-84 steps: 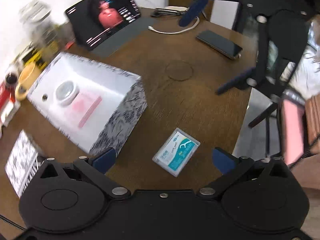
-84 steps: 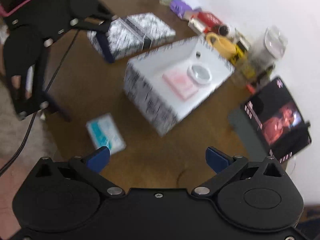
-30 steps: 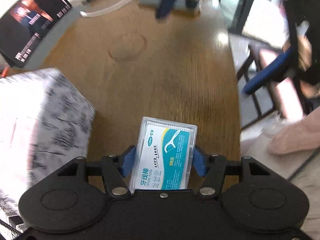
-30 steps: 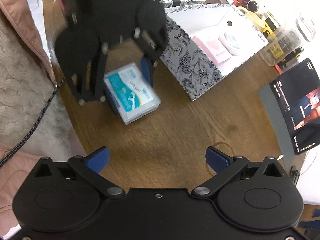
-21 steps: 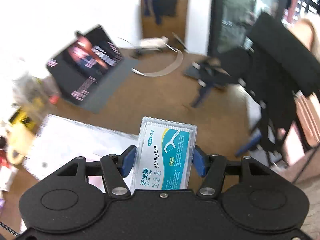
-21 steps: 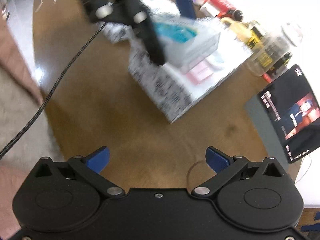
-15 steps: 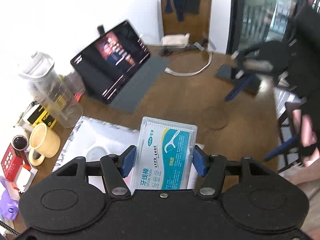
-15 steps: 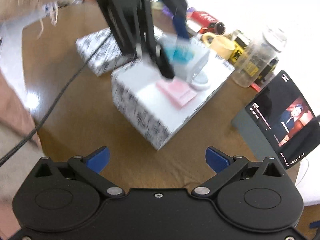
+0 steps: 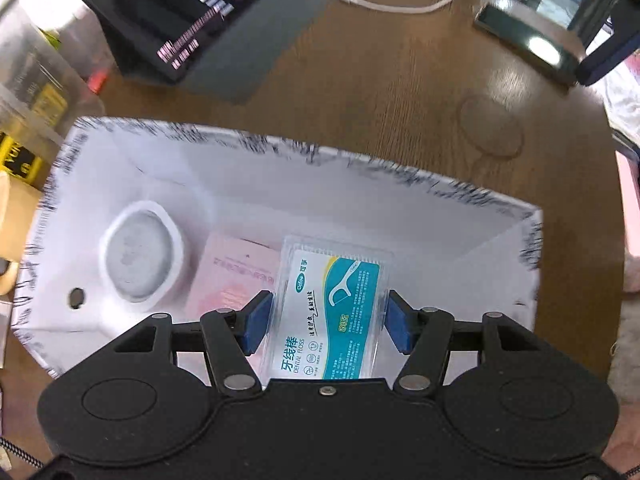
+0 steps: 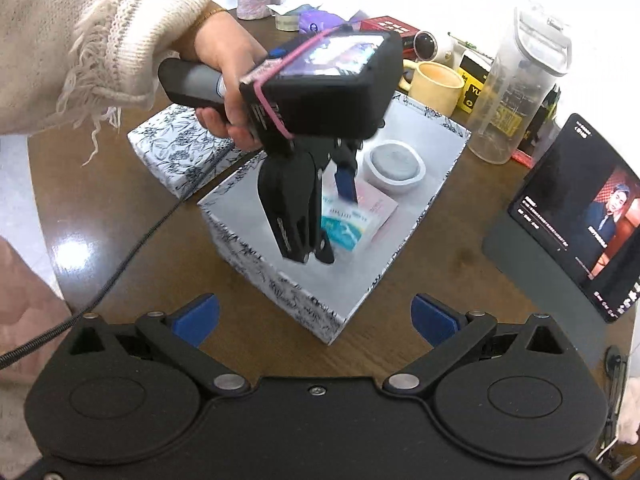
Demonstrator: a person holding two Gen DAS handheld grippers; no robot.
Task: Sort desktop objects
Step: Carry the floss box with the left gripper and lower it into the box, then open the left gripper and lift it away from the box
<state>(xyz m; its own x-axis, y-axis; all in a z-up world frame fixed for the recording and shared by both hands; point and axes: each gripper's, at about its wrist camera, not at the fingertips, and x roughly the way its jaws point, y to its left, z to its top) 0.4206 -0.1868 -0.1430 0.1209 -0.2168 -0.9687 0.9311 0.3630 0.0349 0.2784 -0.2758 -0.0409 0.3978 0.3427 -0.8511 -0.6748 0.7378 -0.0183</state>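
My left gripper [image 9: 327,322] is shut on a clear dental floss box [image 9: 334,312] with a teal label. It holds the box down inside the open white storage box [image 9: 400,208] with a black floral print, over a pink packet [image 9: 236,272] and beside a round white case [image 9: 140,258]. From the right wrist view, the left gripper [image 10: 336,220] points down into the storage box [image 10: 316,304], with the floss box [image 10: 348,228] between its fingers. My right gripper [image 10: 315,318] is open and empty, hovering in front of the storage box.
A tablet [image 10: 580,208] on a grey stand plays video at right. A clear bottle [image 10: 516,88], yellow mug [image 10: 436,86] and small items line the wall. The printed box lid [image 10: 180,148] lies left. A phone [image 9: 524,44] and white cable [image 9: 400,4] lie farther along the wooden table [image 9: 380,100].
My left gripper closed on the floss box on the table, lifted it, carried it over the storage box and lowered it inside. The right gripper stayed open.
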